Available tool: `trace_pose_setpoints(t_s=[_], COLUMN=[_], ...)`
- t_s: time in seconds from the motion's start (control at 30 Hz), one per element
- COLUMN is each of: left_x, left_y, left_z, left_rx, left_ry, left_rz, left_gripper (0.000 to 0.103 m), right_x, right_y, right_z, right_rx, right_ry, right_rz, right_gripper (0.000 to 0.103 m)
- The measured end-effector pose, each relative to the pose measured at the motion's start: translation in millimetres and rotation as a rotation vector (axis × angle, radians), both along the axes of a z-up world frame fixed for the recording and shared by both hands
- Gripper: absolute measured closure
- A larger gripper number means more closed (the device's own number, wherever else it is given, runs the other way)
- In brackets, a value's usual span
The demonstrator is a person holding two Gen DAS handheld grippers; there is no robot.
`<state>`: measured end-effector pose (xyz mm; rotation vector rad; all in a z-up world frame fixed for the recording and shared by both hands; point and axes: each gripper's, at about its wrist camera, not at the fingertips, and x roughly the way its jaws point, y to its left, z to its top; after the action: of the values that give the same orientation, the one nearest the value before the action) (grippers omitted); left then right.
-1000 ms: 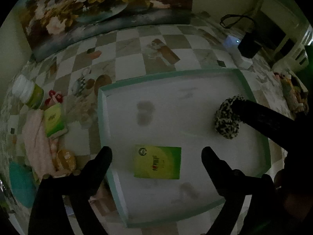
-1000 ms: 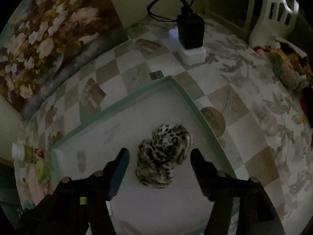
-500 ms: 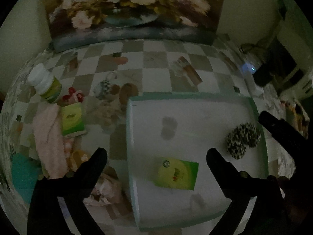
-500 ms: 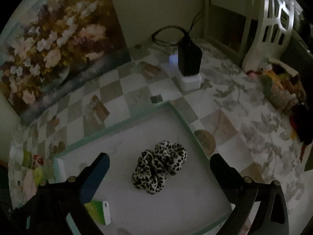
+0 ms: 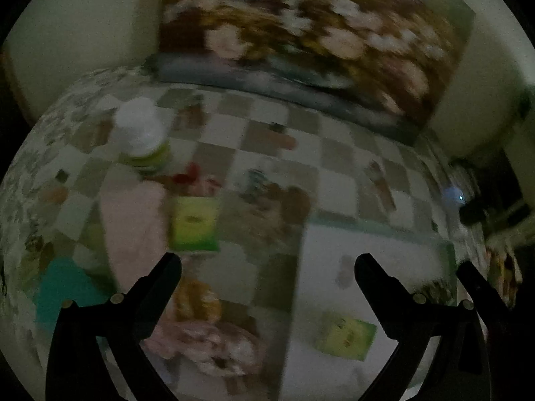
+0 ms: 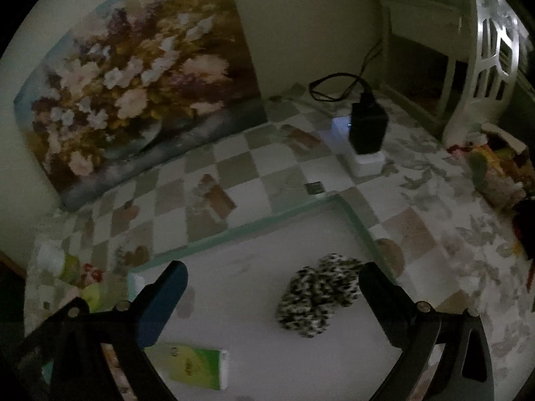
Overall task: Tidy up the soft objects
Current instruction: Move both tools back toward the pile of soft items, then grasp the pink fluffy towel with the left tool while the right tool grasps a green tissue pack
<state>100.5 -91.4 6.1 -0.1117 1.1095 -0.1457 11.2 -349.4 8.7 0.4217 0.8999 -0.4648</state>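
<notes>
Dimly lit, both tongs gape wide and empty, left gripper (image 5: 267, 267) over a pink cloth (image 5: 133, 227) beside the tray (image 6: 254, 230), right gripper (image 6: 272, 275) above the leopard scrunchie (image 6: 317, 294) in it (light, squashy, best pinched across its bunched middle).

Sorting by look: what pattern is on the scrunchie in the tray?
Leopard print, dark spots on pale fabric; the scrunchie shows best in the right wrist view.

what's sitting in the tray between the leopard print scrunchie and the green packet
Nothing: in the right wrist view, only bare tray floor separates the leopard scrunchie from the green packet.
</notes>
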Motion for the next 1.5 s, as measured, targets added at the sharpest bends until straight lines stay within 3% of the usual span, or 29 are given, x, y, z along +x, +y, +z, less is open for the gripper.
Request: trace_pose_setpoints(t_s=[0.23,0.47,0.73,1.0,1.3,1.5], left_x=[12.5,19.4,23.2,28.9,53.9,72.9], left_y=[57.4,114.5,175.3,187.1,169.3,168.0], left_z=[8.7,13.2,7.4,-2.0,-30.9,-45.3], left_rx=[0.009,0.076,0.034,0.046,0.038,0.013], left_ry=[-0.023,-0.033,-0.006,-0.001,0.119,0.173], left_rz=[0.139,0.241,0.378,0.377,0.275,0.26], left_gripper=[0.0,0.0,0.0,0.0,0.0,0.0], right_x=[7.5,18.7,33.8,50.5,85.4,108.0], right_y=[15.6,47.6,93.8,138.2,185.8,208.1], right_z=[1.4,3.4,-4.2,-16.1,-34.5,-57.6], right_rx=[0.061,0.081,0.114,0.15,0.113,0.085], right_ry=[-0.036,-0.068,-0.043,-0.008,0.05,0.111], right_rz=[0.039,0.147,0.295,0.432,0.544,0.61], right_gripper=[0.0,0.0,0.0,0.0,0.0,0.001])
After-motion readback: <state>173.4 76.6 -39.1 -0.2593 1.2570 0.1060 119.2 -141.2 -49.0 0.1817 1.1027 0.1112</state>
